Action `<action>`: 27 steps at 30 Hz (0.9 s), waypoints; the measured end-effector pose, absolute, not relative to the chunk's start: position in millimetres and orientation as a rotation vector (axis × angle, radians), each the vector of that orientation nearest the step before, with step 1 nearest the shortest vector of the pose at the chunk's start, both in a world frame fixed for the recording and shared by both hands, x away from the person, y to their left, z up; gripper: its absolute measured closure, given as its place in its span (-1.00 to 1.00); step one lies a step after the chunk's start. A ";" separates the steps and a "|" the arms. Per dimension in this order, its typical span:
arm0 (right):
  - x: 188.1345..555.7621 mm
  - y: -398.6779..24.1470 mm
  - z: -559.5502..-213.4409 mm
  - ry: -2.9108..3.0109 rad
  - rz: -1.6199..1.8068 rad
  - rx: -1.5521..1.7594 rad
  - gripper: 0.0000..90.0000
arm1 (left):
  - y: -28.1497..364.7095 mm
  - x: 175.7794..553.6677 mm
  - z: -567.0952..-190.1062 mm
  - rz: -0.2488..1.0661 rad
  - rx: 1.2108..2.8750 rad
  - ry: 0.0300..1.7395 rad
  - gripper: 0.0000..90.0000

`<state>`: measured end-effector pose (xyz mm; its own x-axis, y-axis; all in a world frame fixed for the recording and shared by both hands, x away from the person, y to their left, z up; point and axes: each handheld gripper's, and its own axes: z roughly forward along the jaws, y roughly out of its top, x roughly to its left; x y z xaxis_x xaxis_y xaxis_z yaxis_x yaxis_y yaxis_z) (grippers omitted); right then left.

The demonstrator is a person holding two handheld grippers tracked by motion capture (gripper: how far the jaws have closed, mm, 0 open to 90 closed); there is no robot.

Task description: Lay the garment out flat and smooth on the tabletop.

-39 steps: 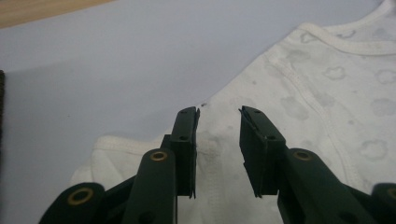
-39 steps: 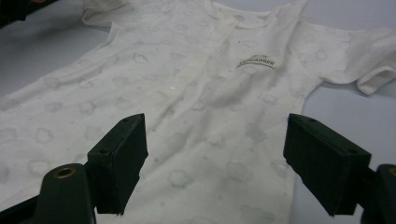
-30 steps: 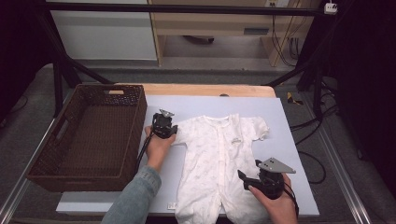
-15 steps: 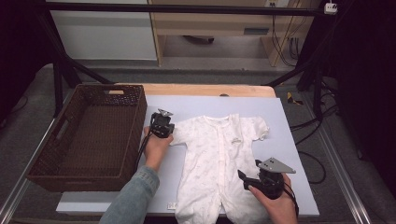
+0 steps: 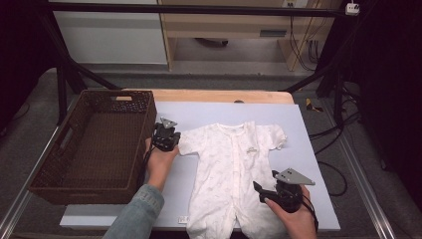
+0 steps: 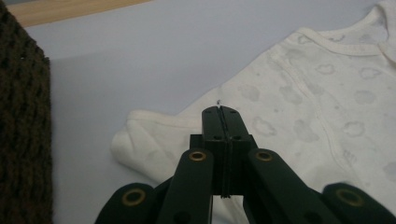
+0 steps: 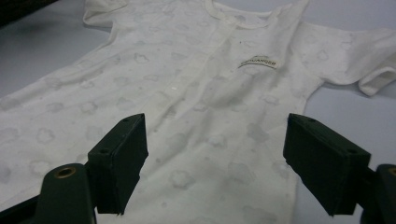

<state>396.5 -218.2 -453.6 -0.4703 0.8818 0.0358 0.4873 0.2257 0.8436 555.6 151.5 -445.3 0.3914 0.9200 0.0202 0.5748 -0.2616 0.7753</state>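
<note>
White baby romper (image 5: 234,174) lay flat, front up, on the pale blue mat (image 5: 308,149) in the centre and lower middle of the high view, collar toward the top of the frame and legs running to the bottom edge. Its two short sleeves were spread out to either side, and a small label (image 7: 258,62) sat on the chest.

At the romper's sleeve on the left of the frame, the left gripper (image 5: 165,137) was held by a hand (image 5: 159,164) coming up from the bottom in a denim sleeve (image 5: 137,214). In the left gripper view its jaws had just been closing and stood pressed flat together above the sleeve (image 6: 154,140); whether any cloth was pinched between them I could not tell.

In the lower right of the high view the right gripper (image 5: 261,191) hovered at the romper's lower edge on that side. Its own view showed the jaws spread wide with nothing between the pads, the cloud-printed cloth lying beyond and below them.

A dark wicker basket (image 5: 94,144) sat in the left part of the high view, just beside the left gripper, with the wooden table edge (image 5: 219,95) showing behind the mat.
</note>
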 end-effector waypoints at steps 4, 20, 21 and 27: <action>396.7 -218.2 -453.8 2.049 1.153 1.259 -0.50 | 160.8 549.5 -446.2 0.639 1.938 1.298 1.00; 397.2 -216.9 -455.5 2.058 1.148 1.261 -0.50 | 135.9 570.6 -471.0 0.569 2.023 1.248 0.59; 397.1 -217.0 -455.4 2.060 1.147 1.261 -0.50 | 134.9 572.2 -472.9 0.564 2.022 1.253 0.57; 397.1 -217.9 -455.0 2.052 1.152 1.259 -0.50 | 135.9 575.5 -476.5 0.585 2.036 1.281 0.77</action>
<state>397.1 -217.9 -455.0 -0.4696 0.8822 0.0347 0.4891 0.2273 0.8421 575.5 135.9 -476.5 0.4221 0.9061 0.0276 0.6143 -0.3083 0.7263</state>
